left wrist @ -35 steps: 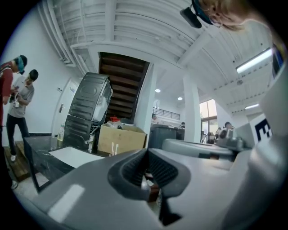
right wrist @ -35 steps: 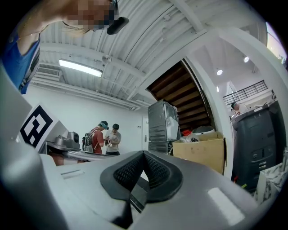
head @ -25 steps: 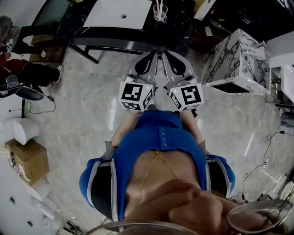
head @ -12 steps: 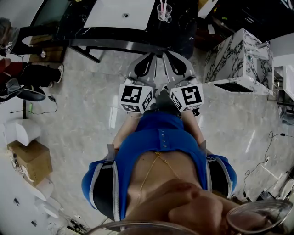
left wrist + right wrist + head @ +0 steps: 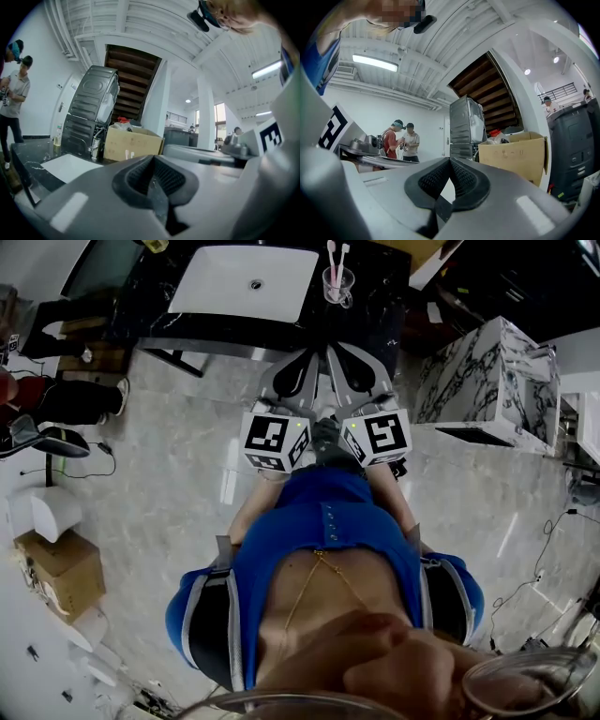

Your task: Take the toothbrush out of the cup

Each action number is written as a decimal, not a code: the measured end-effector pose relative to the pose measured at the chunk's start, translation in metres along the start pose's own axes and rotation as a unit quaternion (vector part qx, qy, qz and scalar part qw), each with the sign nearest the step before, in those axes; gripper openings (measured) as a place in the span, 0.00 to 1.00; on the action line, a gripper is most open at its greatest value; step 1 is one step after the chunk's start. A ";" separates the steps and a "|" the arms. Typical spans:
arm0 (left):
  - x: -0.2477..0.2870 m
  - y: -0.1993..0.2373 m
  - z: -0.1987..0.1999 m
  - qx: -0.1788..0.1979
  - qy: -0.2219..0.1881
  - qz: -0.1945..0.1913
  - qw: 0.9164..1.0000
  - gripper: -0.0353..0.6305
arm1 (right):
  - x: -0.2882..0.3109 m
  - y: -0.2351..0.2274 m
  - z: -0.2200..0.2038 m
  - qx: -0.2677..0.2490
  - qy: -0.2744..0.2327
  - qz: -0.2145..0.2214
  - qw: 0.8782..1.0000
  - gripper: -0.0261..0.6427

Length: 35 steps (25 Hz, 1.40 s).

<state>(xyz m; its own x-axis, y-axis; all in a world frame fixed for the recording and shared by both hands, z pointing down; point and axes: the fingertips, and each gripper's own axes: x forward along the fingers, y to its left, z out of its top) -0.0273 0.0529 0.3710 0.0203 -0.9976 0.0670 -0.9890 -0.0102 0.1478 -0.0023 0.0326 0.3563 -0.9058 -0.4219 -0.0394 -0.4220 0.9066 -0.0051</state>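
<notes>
Both claws are empty with their jaws pressed together, the left gripper (image 5: 298,371) and the right gripper (image 5: 352,371) side by side. Ahead of their tips, nearer the right one, the cup (image 5: 337,284) holds the toothbrush (image 5: 331,257). It stands near upright, head up, long axis vertical, with a second brush (image 5: 344,254) beside it. The right jaws should likely part, pinch the bare handle above the rim, and lift straight along it.
</notes>
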 end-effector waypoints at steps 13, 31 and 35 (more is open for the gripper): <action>0.114 0.030 0.020 0.004 0.017 -0.003 1.000 0.06 | 0.068 -0.092 0.007 0.006 0.003 0.000 1.000 0.04; 0.191 -0.006 0.016 0.003 0.039 -0.053 0.998 0.06 | 0.065 -0.170 -0.004 0.026 0.010 -0.033 0.999 0.04; 0.199 -0.004 0.016 0.006 0.040 -0.067 0.997 0.06 | 0.068 -0.178 -0.005 0.028 0.007 -0.050 0.998 0.04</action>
<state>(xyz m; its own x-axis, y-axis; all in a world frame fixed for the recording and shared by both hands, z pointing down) -0.0213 -0.1471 0.3676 0.1629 -0.9785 0.1267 -0.9784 -0.1436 0.1487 0.0111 -0.1579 0.3593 -0.8599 -0.5100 -0.0217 -0.5079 0.8591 -0.0635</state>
